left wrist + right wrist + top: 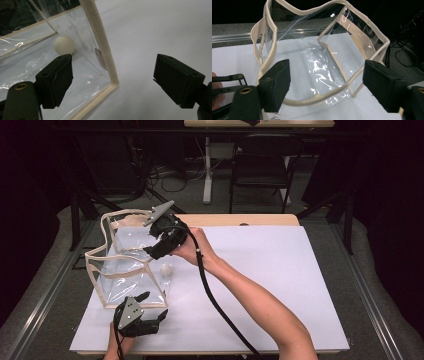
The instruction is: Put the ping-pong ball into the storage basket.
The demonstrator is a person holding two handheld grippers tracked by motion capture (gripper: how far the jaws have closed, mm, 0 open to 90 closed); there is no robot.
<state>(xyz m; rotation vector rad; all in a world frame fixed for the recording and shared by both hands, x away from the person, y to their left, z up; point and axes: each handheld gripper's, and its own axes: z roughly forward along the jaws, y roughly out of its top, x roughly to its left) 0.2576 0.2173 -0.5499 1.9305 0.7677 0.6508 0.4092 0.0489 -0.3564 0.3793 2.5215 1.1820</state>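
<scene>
A clear plastic bag (127, 265) with beige trim stands with its mouth up at the left of the white mat (270, 270). A small white ball (166, 269) shows through the bag's clear wall, low at its right side; whether it lies inside I cannot tell. My right gripper (154, 241) hovers open over the bag's rim, and the right gripper view looks down into the bag (319, 65) with nothing between the jaws (325, 70). My left gripper (154, 305) is open near the bag's near corner (113, 83), the ball (64, 45) behind the wall beyond.
The mat lies on a wooden table (240, 220). Bare mat stretches to the right of the bag. A black cable (215, 300) trails from the right gripper along the forearm. A folding chair (260, 165) and floor cables stand beyond the table.
</scene>
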